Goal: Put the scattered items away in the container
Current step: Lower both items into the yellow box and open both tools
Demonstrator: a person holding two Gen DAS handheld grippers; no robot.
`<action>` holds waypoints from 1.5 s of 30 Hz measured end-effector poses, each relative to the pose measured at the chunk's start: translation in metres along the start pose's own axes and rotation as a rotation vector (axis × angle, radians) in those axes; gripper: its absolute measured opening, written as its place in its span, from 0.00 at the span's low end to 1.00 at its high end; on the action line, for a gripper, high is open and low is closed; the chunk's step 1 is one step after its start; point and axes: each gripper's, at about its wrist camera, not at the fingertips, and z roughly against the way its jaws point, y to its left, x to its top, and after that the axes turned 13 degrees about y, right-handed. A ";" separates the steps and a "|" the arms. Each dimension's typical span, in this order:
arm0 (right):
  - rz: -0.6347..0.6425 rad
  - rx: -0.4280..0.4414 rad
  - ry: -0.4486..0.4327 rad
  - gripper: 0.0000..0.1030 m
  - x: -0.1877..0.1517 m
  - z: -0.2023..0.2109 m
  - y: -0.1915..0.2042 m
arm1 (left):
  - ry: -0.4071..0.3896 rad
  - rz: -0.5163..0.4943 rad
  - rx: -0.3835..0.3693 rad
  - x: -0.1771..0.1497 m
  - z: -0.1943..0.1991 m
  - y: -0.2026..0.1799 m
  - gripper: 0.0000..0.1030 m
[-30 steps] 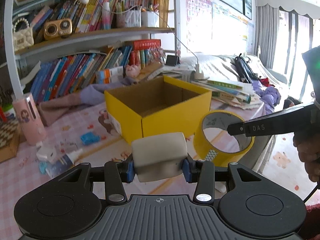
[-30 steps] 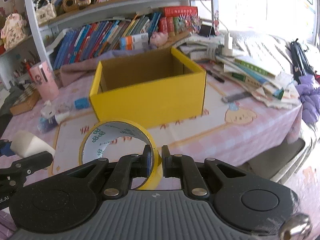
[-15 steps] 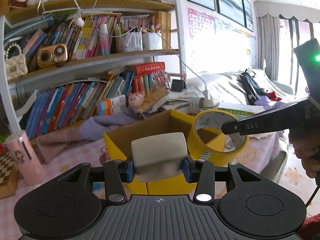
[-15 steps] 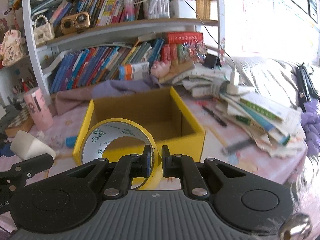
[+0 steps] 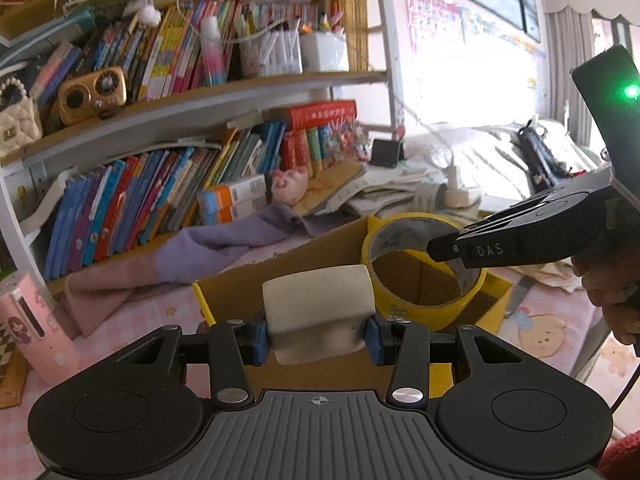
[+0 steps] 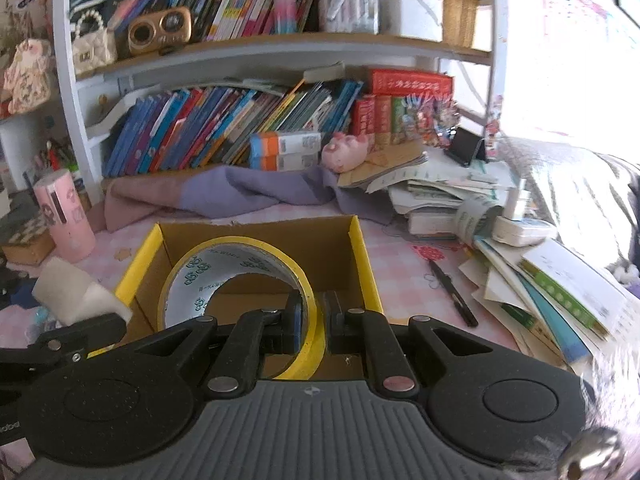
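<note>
An open yellow cardboard box (image 6: 362, 252) stands on the pink table, its brown inside showing. My right gripper (image 6: 316, 322) is shut on the rim of a yellow tape roll (image 6: 244, 248), held over the box opening. In the left wrist view the same tape roll (image 5: 404, 304) hangs above the box (image 5: 202, 304), pinched by the right gripper (image 5: 440, 250) coming in from the right. My left gripper (image 5: 318, 338) is shut on a white foam block (image 5: 318, 300), just before the box's near wall. That foam block (image 6: 70, 290) shows at the left in the right wrist view.
A bookshelf full of books rises behind the table. A purple cloth (image 6: 240, 192) lies behind the box, a pink tumbler (image 6: 64, 216) at the left. Stacked papers (image 6: 540, 280) and a black pen (image 6: 452, 292) lie right of the box.
Both grippers have moved forward toward the box with their loads. The tape roll went from in front of the box to over its opening; the foam block came up to the near wall.
</note>
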 end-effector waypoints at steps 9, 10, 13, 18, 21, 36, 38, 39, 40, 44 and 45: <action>0.112 0.060 0.112 0.10 0.015 -0.059 -0.004 | 0.121 -0.008 0.027 0.004 -0.046 -0.007 0.42; 0.120 0.067 0.125 0.10 0.016 -0.064 -0.004 | 0.135 -0.010 0.031 0.004 -0.050 -0.007 0.42; 0.154 0.079 0.172 0.10 0.017 -0.080 -0.005 | 0.178 -0.014 0.034 0.003 -0.061 -0.008 0.42; 0.199 0.101 0.241 0.09 0.013 -0.099 -0.004 | 0.205 0.030 0.025 0.003 -0.070 -0.003 0.42; 0.231 0.106 0.267 0.09 0.010 -0.105 0.000 | 0.227 0.064 0.012 0.002 -0.075 0.001 0.42; 0.306 0.103 0.320 0.10 0.006 -0.112 0.005 | 0.235 0.074 0.034 0.002 -0.080 -0.001 0.45; 0.303 0.106 0.323 0.10 0.006 -0.112 0.005 | 0.234 0.077 0.046 0.001 -0.079 -0.001 0.47; 0.299 0.108 0.325 0.10 0.006 -0.113 0.005 | 0.233 0.079 0.057 0.001 -0.079 -0.002 0.48; 0.295 0.112 0.325 0.11 0.006 -0.112 0.005 | 0.232 0.079 0.068 0.002 -0.078 -0.002 0.50; 0.286 0.137 0.315 0.18 0.006 -0.109 0.003 | 0.231 0.082 0.087 0.001 -0.077 -0.004 0.51; 0.290 0.136 0.314 0.18 0.006 -0.109 0.004 | 0.229 0.083 0.094 0.001 -0.076 -0.005 0.51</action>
